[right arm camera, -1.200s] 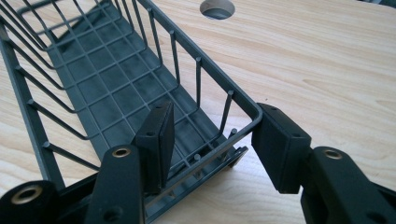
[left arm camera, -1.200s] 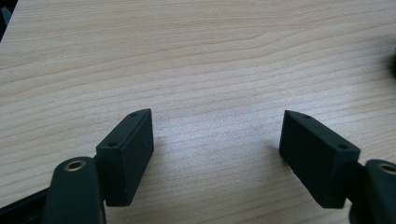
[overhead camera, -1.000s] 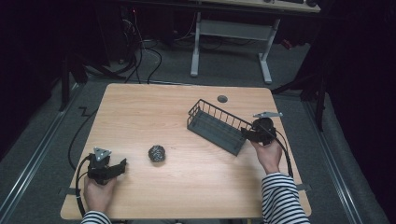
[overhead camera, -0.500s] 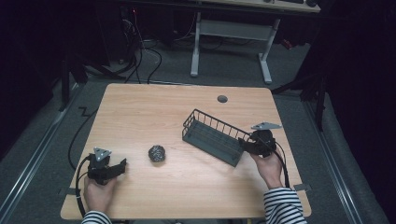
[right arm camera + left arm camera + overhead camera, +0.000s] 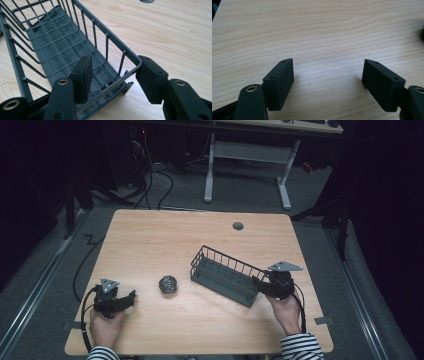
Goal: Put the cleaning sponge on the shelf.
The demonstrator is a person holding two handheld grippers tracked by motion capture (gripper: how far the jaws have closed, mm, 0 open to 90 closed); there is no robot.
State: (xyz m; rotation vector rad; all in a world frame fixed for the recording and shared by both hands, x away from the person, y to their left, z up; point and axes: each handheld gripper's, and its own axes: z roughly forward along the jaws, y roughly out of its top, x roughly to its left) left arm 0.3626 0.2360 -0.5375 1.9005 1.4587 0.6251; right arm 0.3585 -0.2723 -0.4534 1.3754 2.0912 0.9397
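R gripper (image 5: 112,75) has its jaws apart, straddling the corner of the wire basket (image 5: 225,275) w/ one jaw inside and one outside the end wall; not clamped yet, gaps show both sides. Basket sits right of centre on the table (image 5: 150,240), angled, nothing in it. Prob. light and stiff; thin coated wire may slip, so grip the rim bar. L gripper (image 5: 327,82) wide open, holding nothing, resting low near the foil-like ball (image 5: 169,284).
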